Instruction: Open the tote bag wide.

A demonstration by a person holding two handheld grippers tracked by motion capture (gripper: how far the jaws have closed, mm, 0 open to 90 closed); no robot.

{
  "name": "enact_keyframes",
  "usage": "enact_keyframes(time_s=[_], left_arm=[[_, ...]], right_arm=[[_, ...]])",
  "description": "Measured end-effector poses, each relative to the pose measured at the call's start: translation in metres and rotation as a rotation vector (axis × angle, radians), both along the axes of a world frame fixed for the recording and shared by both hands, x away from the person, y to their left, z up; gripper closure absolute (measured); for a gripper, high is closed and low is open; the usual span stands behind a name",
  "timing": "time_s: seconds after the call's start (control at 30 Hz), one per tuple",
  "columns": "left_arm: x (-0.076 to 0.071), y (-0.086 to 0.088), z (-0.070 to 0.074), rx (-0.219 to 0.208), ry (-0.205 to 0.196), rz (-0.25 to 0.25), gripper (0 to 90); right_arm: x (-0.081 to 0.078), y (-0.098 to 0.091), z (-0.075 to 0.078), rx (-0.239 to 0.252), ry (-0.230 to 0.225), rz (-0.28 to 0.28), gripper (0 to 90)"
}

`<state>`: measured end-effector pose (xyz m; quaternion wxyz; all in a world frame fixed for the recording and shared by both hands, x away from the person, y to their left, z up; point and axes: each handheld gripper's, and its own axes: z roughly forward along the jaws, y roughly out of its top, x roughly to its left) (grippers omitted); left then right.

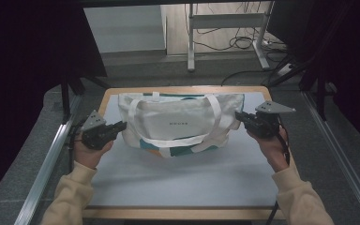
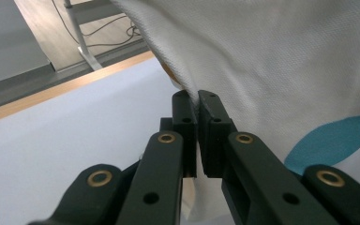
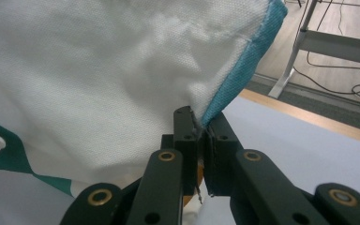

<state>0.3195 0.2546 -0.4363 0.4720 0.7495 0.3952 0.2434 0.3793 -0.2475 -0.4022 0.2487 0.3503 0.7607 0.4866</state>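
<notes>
- High view: a white tote bag [image 1: 180,123] with teal patches lies on the grey mat [image 1: 183,180] of the desk [image 1: 258,89], towards the far edge, its two handles looped over its front face.
- Left claw [image 1: 122,125]: held in the person's left hand [image 1: 90,152], it meets the bag's left edge, pointing inward from the left side of the desk.
- Right claw [image 1: 239,116]: held in the right hand [image 1: 274,146], it meets the bag's right edge, opposite the left one.
- Left gripper view: the left claw [image 2: 197,101] is closed to a narrow slit, with the white cloth of the bag [image 2: 281,65] pinched between its pads; a teal patch shows to the right of the jaws.
- Right gripper view: the right claw [image 3: 199,123] is likewise nearly closed, clamped on a corner of the bag [image 3: 103,79] where a teal-bound seam runs down into the jaws.
- Background, high view: a metal frame [image 1: 225,21] and cables on the floor beyond the desk.
</notes>
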Motion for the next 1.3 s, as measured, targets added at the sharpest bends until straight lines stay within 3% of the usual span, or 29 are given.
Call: enact_keyframes(time_s=[0.4, 0.7, 0.83, 0.9, 0.93, 1.03, 1.3], left_arm=[[-0.007, -0.007, -0.023, 0.04, -0.001, -0.007, 87.4], [-0.006, -0.008, -0.035, 0.051, 0.013, -0.003, 87.4], [-0.005, -0.011, -0.038, 0.076, 0.012, 0.002, 87.5], [-0.005, -0.013, -0.04, 0.088, 0.019, 0.004, 87.5], [-0.004, -0.014, -0.042, 0.074, 0.028, 0.0, 87.6], [-0.001, -0.015, -0.052, 0.107, 0.064, -0.002, 87.6], [0.005, -0.015, -0.064, 0.098, 0.115, -0.01, 87.7]], right_arm=[[0.002, 0.003, -0.028, -0.034, 0.051, -0.006, 84.4], [0.004, 0.005, -0.038, -0.056, 0.073, -0.009, 84.6], [0.006, 0.006, -0.044, -0.062, 0.085, -0.012, 84.7], [0.006, 0.006, -0.047, -0.058, 0.092, -0.014, 84.7], [0.007, 0.007, -0.048, -0.058, 0.092, -0.015, 84.8], [0.008, 0.009, -0.053, -0.07, 0.102, -0.021, 84.9], [0.011, 0.008, -0.067, -0.068, 0.143, -0.029, 84.9]])
